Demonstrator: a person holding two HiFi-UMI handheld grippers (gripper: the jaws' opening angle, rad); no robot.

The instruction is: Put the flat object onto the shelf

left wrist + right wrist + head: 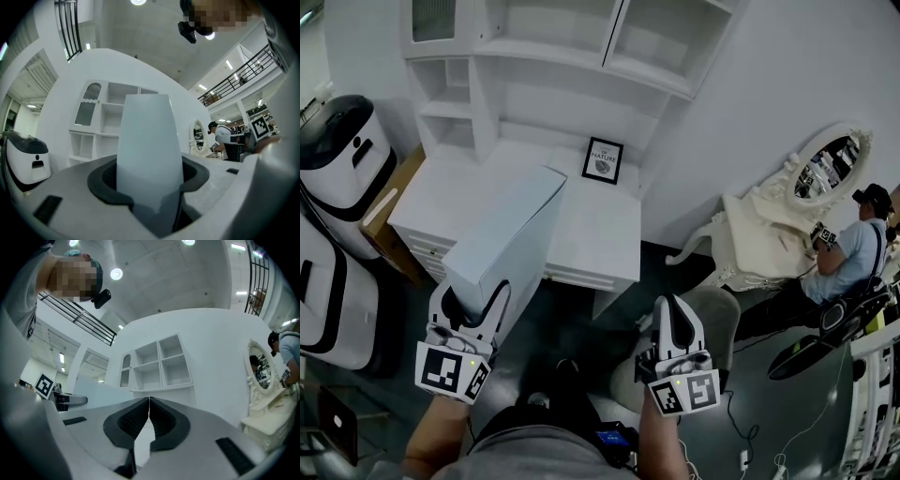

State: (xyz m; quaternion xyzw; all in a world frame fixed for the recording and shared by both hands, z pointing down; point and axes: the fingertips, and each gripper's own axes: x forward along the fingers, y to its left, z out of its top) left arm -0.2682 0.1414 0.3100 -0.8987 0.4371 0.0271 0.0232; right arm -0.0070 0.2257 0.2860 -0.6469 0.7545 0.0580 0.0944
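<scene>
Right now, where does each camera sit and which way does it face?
Head view: on the person's head, looking steeply down at the desk and shelf; both forearms, left gripper, right gripper show.
Left gripper view: on the left gripper, facing the shelf; jaws clamp the box, person's head above.
Right gripper view: on the right gripper, facing the shelf; jaws shut, empty, person's head above.
Shared: all see the shelf and mirror.

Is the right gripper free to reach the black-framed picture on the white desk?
Probably yes: the right gripper is empty, the white desk before the black-framed picture lies bare, and the flat white box in the left gripper stands aside.
</scene>
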